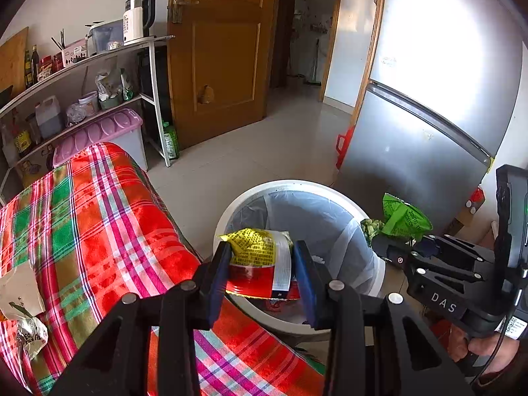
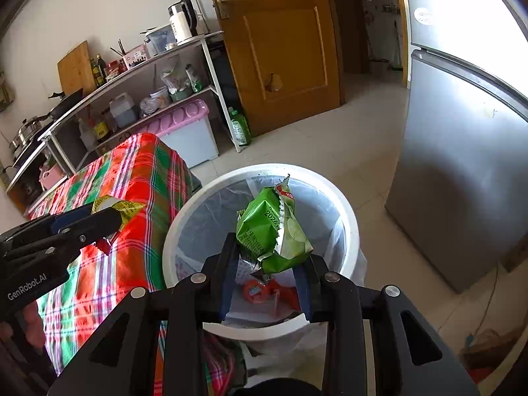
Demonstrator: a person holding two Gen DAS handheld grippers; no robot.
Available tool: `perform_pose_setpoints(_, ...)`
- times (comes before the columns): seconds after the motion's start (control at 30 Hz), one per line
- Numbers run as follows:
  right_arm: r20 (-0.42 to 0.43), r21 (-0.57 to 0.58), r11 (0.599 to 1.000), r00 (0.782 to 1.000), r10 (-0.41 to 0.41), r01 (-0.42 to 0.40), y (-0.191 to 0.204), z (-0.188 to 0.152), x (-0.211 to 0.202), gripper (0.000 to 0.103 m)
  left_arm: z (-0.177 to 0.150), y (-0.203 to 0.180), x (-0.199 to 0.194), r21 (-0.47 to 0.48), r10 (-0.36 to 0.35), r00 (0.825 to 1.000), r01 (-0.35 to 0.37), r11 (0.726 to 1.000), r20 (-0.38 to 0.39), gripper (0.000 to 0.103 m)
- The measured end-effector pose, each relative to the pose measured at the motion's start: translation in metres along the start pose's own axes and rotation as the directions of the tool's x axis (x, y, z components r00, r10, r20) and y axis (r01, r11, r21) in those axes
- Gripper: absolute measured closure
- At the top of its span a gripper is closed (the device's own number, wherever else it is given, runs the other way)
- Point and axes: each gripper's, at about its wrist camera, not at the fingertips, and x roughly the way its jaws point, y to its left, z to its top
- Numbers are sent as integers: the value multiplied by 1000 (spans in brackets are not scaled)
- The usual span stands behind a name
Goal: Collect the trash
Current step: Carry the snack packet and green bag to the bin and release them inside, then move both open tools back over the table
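A white round bin (image 1: 340, 198) (image 2: 353, 217) with a clear liner stands on the floor beside the table; red wrappers (image 2: 260, 292) lie at its bottom. My left gripper (image 1: 260, 257) is shut on a crumpled yellow and red snack wrapper (image 1: 255, 257), held over the bin's near rim. In the right wrist view that left gripper (image 2: 109, 221) sits over the table's edge with the yellow wrapper (image 2: 127, 209). My right gripper (image 2: 267, 260) is shut on a crumpled green snack bag (image 2: 274, 231), above the bin's opening. The left wrist view shows that green bag (image 1: 404, 217) at the bin's right side.
A table under a red, green and pink plaid cloth (image 1: 99, 231) fills the left; paper scraps (image 1: 19, 293) lie on it. A grey fridge (image 1: 429, 125) stands right of the bin. Behind are a metal shelf (image 1: 82, 76) with a kettle, a pink-lidded box (image 1: 102, 132) and a wooden door (image 1: 224, 52).
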Motion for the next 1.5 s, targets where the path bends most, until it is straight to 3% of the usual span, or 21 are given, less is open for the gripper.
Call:
perform_pose_setpoints(0.33, -90, -23, 999, 995, -50, 48, -13, -1, 39, 67, -3, -4, 27, -16, 7, 999, -8, 1000, -50, 62)
perform_pose_setpoints(0.4, -106, -26, 998, 993, -59, 57, -14, -2, 44, 61, -3, -4, 31, -24, 3, 998, -5, 1000, -56, 61)
perform_pose_setpoints(0.57, -115, -32, 997, 991, -75, 72, -18, -3, 50, 56, -4, -2, 33, -29, 6, 998, -8, 1000, -64, 44)
perform_pose_setpoints(0.7, -103, -14, 998, 992, -66, 65, -20, -5, 47, 50, -4, -2, 32, -29, 4, 998, -6, 1000, -63, 42)
perform_pose_setpoints(1.03, -44, 1, 998, 997, -58, 58, -11, -5, 22, 50, -8, 4, 7, -35, 8, 1000, -9, 999, -22, 35)
perform_pose_setpoints(1.5, 61, -41, 999, 998, 23, -21, 40, -3, -14, 49, -34, 56, -51, -114, 97, 994, -91, 989, 50, 30)
